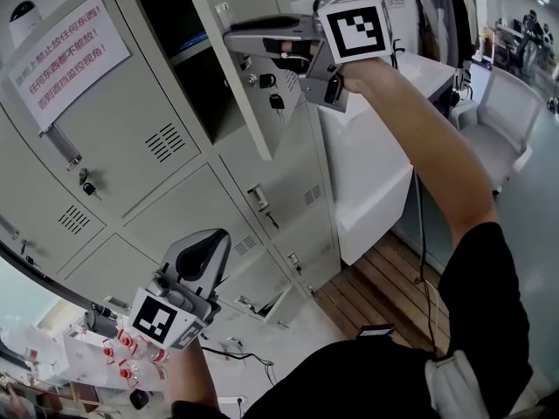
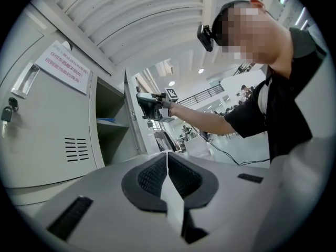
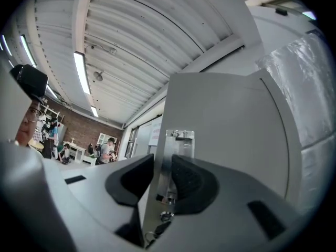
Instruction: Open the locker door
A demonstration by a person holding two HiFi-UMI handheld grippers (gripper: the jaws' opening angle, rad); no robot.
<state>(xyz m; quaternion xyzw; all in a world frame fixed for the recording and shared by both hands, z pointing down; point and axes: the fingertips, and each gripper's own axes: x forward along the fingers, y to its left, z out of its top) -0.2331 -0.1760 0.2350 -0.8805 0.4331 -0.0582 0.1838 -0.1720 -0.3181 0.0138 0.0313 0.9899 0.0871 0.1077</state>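
Nearest the camera, at seven o'clock in the head view, the left hand-held gripper (image 1: 208,241) hangs low in front of the bottom lockers. Its own view shows the two pads pressed flat together with nothing between them (image 2: 167,164): clenched and empty. It seems to be parked there simply to stay clear of the door's arc.

Further out, at twelve o'clock, the right hand-held gripper (image 1: 238,45) reaches out on a stretched arm, lying roughly level. Its jaws straddle the free edge of the locker door (image 1: 207,3), pads closed on either side of the metal latch plate (image 3: 176,151) fixed there. It is grasping the door, not just touching it. The free edge is probably chosen because it lies farthest from the hinges, so a light pull turns the door easily. A bunch of keys (image 1: 272,99) dangles from the lock just below the grip, at six o'clock from the jaws.

The door itself stands well out from the cabinet face, its panel filling the three o'clock side of the right gripper view (image 3: 236,135). Behind it, at nine o'clock from the gripper, the open compartment (image 1: 188,68) shows dark, with a shelf inside. By that gap, I judge the opening largely done, with only the last of the swing left.

Farther left, at ten o'clock, the neighbouring locker stays shut under a red-lettered notice (image 1: 70,55).
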